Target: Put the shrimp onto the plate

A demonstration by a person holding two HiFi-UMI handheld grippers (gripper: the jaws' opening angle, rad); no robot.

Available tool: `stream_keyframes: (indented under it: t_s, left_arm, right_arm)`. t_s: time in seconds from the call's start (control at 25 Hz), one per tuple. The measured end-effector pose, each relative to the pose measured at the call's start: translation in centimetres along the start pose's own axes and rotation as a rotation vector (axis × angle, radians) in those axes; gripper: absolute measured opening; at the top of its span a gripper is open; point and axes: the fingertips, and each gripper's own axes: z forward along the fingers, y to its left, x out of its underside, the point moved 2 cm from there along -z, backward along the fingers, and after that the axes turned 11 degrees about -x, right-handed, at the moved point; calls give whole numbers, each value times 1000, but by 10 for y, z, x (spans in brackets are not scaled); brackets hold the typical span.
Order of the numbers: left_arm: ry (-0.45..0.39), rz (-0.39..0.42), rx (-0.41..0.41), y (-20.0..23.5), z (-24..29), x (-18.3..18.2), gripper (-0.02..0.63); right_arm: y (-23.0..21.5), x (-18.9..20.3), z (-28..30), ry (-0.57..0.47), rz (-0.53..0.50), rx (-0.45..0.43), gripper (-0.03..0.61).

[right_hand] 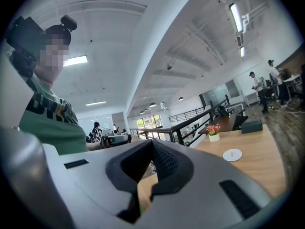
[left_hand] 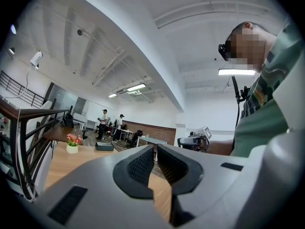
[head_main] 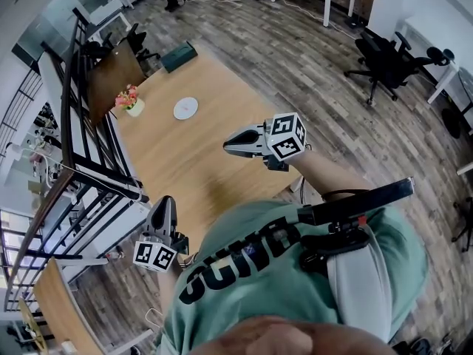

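Observation:
A small white plate lies on the wooden table, far from me; in the right gripper view the plate carries a small pinkish spot, too small to tell as the shrimp. My right gripper hovers above the table's middle, pointing left, its jaws shut and empty. My left gripper is held low at the table's near left corner, also shut with nothing in it. Each gripper shows in the other's view: the right one and the left one.
A flower pot and a dark flat box stand at the table's far end. A black railing runs along the table's left side. Office chairs stand on the floor to the right. People stand in the distance.

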Motion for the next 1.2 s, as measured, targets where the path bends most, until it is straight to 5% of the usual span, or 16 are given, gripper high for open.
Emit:
stream_keyframes:
  t_s: [1.2]
  left_arm:
    - [-8, -12, 14, -3, 13, 4, 28]
  right_arm:
    - [-9, -5, -11, 49, -71, 45, 7]
